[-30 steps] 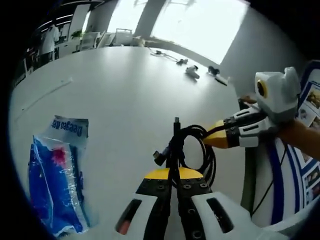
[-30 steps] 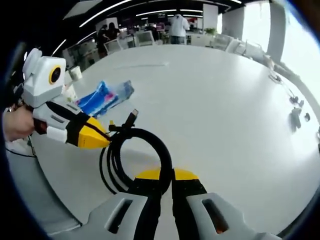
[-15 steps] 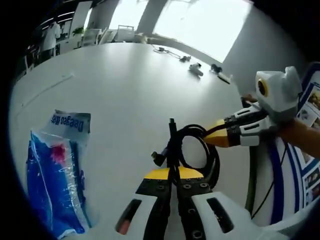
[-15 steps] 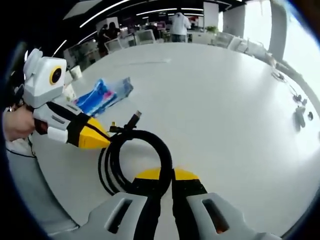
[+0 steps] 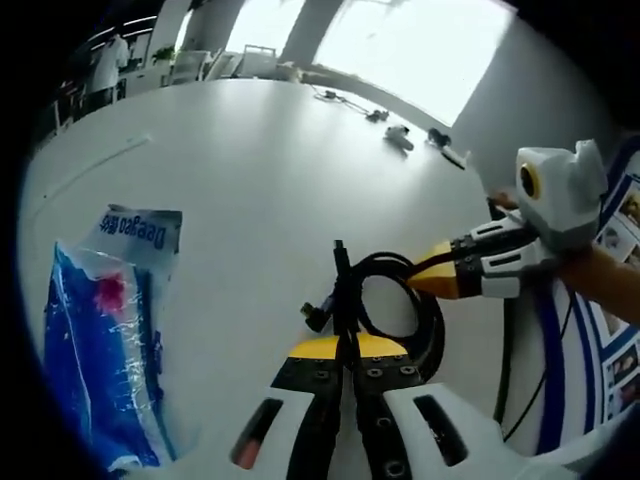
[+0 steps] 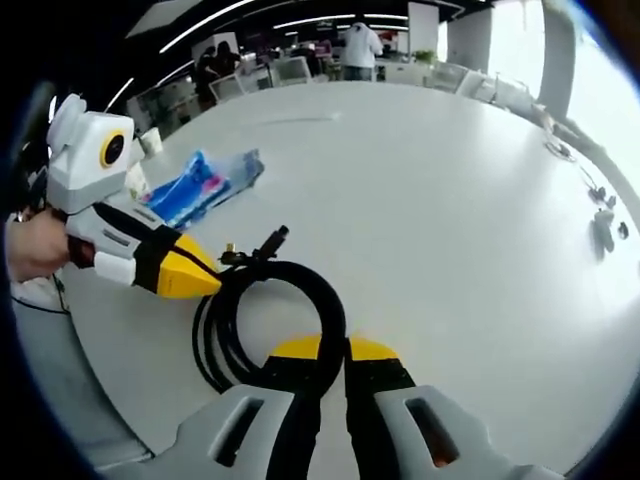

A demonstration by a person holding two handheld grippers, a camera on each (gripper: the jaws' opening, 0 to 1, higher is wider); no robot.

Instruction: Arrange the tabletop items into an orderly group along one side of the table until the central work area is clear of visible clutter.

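A coiled black cable (image 5: pixel 395 300) hangs just above the white table (image 5: pixel 230 190), held from both sides. My left gripper (image 5: pixel 343 347) is shut on the coil's near side, with the cable's plugs (image 5: pixel 322 312) sticking out past its yellow tips. In the right gripper view my right gripper (image 6: pixel 333 347) is shut on the same coil (image 6: pixel 262 300). The other gripper (image 6: pixel 190 277) enters from the left there, pinching the coil's far side, with a hand (image 6: pixel 35 245) on its handle. A blue plastic packet (image 5: pixel 100 350) lies flat on the table to the left.
Small dark items and a thin cable (image 5: pixel 400 135) lie near the table's far edge by the windows. A printed board (image 5: pixel 625 340) stands at the right. Chairs and people (image 6: pixel 360 45) are beyond the table. The packet (image 6: pixel 205 185) lies past the left gripper.
Both views have drifted slightly; the coil sits a little lower toward the table. Both grippers keep their hold on the cable.
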